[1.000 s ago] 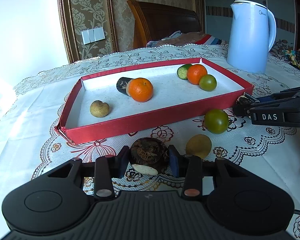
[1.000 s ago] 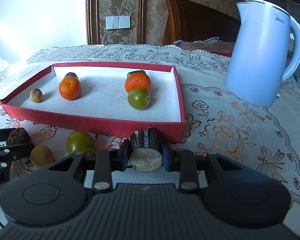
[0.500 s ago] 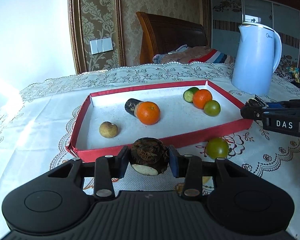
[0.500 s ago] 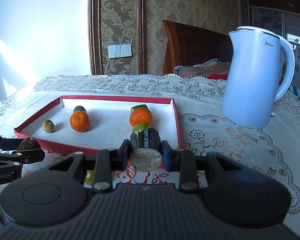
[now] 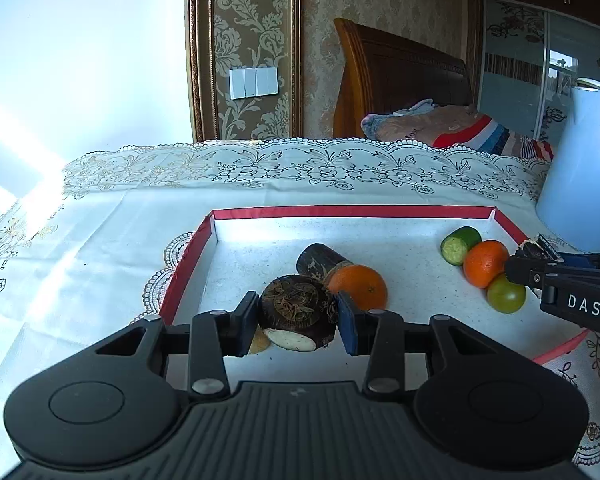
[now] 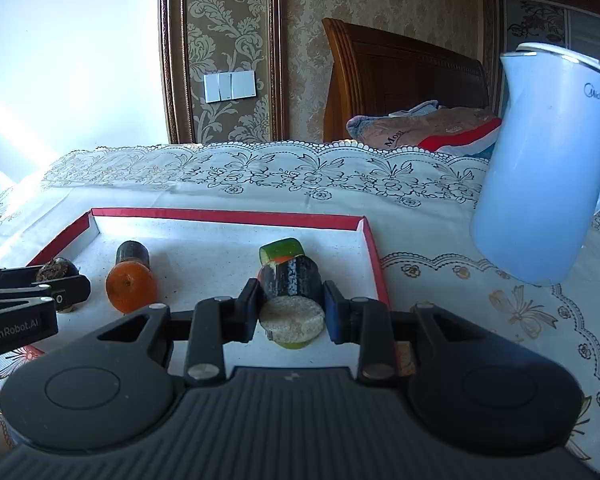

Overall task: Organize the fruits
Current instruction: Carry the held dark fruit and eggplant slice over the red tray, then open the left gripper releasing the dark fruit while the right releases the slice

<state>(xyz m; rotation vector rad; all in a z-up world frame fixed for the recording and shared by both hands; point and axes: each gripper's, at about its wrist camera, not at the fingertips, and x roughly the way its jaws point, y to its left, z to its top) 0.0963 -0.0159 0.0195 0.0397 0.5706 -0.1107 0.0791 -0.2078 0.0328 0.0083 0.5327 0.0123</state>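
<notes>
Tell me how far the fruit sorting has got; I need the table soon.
Done: two oranges, a green tomato, a cucumber piece and a dark stub lie in the red tray. In hand: the left gripper holds a dark root chunk and the right gripper a dark cut cylinder, both over the tray. Left: setting both down; anything outside the tray isn't visible.

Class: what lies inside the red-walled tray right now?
Inside the red-walled tray: two oranges, a dark cylinder, a cut cucumber piece, a green tomato. The grippers cover the tray's near part.
</notes>
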